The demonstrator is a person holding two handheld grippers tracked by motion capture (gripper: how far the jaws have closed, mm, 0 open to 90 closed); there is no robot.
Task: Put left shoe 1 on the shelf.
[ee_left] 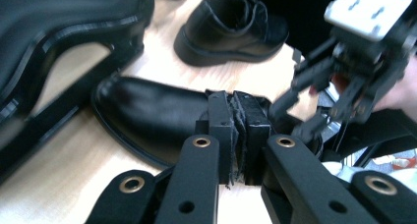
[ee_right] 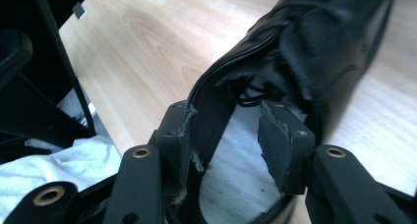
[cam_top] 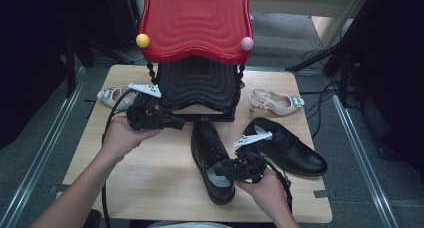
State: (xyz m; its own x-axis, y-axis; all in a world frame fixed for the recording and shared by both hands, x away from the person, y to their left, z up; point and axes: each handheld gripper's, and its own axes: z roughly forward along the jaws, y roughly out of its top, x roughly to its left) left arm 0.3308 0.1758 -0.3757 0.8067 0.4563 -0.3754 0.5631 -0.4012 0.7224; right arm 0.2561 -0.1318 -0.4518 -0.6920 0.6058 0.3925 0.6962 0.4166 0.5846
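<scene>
A black leather shoe (cam_top: 209, 149) lies on the wooden table (cam_top: 155, 178), toe toward the rack. Its mate (cam_top: 292, 149) lies to the right. My right gripper (cam_top: 221, 167) is at the near shoe's heel. In the right gripper view its jaws (ee_right: 228, 121) stand open astride the shoe's (ee_right: 334, 52) side wall, one pad outside against the leather, the other inside over the pale insole and apart from the wall. My left gripper (cam_top: 181, 123) hovers by the rack's base, shut and empty. Its pads (ee_left: 238, 106) meet above the near shoe (ee_left: 147, 116).
A red-topped black shoe rack (cam_top: 197, 83) stands at the back middle of the table. A white slingback heel (cam_top: 116, 96) lies to its left, another (cam_top: 278, 103) to its right. Bare wood lies at the front left.
</scene>
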